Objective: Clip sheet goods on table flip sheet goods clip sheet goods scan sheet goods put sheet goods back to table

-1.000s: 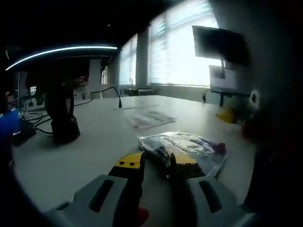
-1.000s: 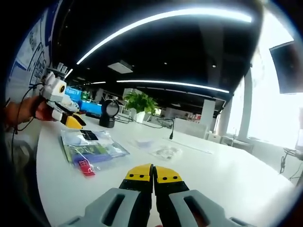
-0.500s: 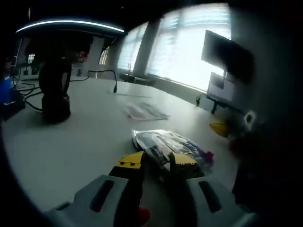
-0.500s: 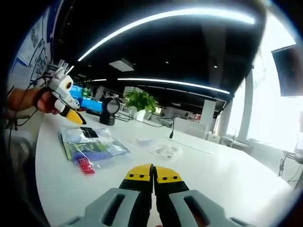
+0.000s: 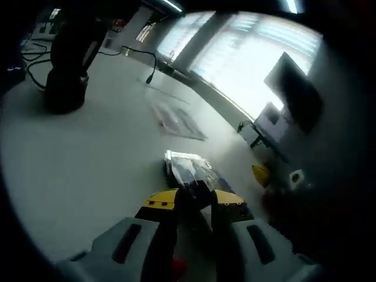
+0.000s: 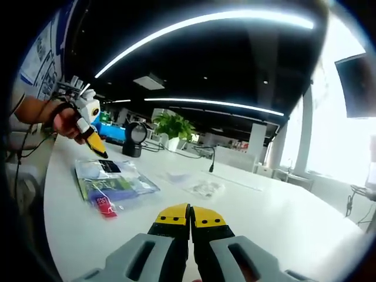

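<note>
The sheet goods are a flat clear packet (image 6: 115, 181) with dark, green and red printing, lying on the white table (image 6: 276, 217). In the left gripper view the same packet (image 5: 187, 171) lies just beyond my jaws, its near edge reaching into the gap between them. My left gripper (image 5: 195, 201) is open, tilted nose-down over that edge. The right gripper view catches the left gripper (image 6: 93, 141) in a person's hand, its yellow tip just above the packet's far corner. My right gripper (image 6: 190, 216) hovers shut and empty over the table, well to the packet's right.
A black stand-like device (image 5: 64, 76) with cables stands on the table beyond the packet. Other clear packets (image 6: 203, 188) lie mid-table, near a gooseneck microphone (image 6: 211, 160). A potted plant (image 6: 174, 129) stands at the far end. Bright windows and a dark monitor (image 5: 294, 88) lie behind.
My left gripper has risen and tipped downward over the packet's edge, jaws still apart. The packet lies where it was. My right gripper has stayed still.
</note>
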{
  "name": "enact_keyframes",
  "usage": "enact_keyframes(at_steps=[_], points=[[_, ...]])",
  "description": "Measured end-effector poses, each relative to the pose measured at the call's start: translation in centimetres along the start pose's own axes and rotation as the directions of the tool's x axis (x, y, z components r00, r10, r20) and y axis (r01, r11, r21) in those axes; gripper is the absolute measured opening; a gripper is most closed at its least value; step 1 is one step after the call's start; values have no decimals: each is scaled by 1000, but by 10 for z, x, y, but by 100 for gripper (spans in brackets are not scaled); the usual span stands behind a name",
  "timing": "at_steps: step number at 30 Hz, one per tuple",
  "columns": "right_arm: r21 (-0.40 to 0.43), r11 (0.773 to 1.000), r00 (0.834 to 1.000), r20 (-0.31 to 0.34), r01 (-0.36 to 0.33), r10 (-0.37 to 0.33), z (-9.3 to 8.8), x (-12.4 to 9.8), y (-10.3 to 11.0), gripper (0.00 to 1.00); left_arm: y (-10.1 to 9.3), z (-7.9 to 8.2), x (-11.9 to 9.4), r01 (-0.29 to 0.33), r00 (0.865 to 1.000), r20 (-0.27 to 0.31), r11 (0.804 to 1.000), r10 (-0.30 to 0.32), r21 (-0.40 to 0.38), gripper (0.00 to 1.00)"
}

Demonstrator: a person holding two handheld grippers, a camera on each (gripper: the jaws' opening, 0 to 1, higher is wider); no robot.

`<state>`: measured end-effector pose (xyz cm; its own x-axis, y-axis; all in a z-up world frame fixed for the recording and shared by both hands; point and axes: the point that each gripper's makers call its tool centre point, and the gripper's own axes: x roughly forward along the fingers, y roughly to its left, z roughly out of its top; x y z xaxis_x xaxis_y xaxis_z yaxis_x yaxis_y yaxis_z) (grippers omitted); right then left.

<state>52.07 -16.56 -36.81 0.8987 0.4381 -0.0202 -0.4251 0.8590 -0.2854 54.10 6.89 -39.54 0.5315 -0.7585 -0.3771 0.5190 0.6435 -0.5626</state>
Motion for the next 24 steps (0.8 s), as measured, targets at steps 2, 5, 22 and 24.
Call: enact_keyframes(at_steps=[2,5,22,24], points=[[-1,1000,1000,-1,0,0,0,0,0,0,1,-1,2,0,1000,-22,1000,0,-7,14],[-2,1000,1000,-1,-5,5,-1,0,1,0,-2,1,4,14,999,-29,999,-16,-52,14],[-13,1000,1000,-10,-3,3,-2,0,2,0,-10,-15,1,-26,989,-149,983,-1,-180,10],[-11,1000,1000,-9,-4,4,-2,0,2,0,-11,-20,1,-23,988,-157,984,-5,-179,10]])
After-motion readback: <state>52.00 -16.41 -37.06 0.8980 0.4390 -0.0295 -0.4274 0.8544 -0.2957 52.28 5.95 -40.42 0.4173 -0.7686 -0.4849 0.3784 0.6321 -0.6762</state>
